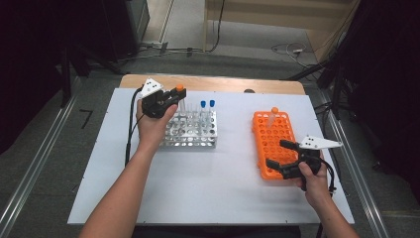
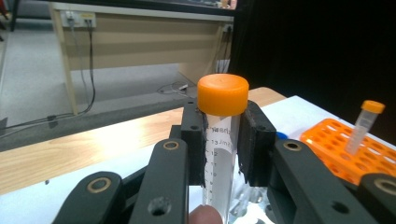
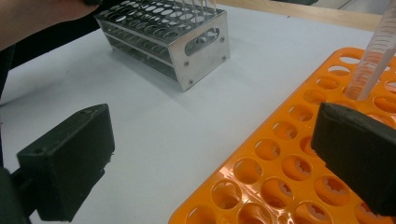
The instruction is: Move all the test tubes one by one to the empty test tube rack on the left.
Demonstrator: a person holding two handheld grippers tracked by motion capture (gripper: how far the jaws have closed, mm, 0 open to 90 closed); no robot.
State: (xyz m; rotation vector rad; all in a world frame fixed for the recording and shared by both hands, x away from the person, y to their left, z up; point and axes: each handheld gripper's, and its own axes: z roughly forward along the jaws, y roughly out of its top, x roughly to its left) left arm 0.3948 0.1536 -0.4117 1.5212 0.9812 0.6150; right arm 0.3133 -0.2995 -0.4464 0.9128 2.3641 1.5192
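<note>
Orange-capped tube (image 2: 221, 135) clamped upright in left gripper (image 2: 222, 140), just under cap, above metal rack (image 1: 191, 130) at table's (image 1: 208, 188) left. Right gripper (image 1: 284, 154) gaping wide, empty, over near corner of orange rack (image 1: 271, 141); one capped tube (image 1: 272, 117) standing at far end.

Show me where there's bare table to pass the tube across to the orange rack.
The widest free patch lies between the metal rack and the orange rack, running down to the table's near edge. Crowded spots: around the left gripper holding the orange-capped tube, and the right gripper at the orange rack's near end.
</note>
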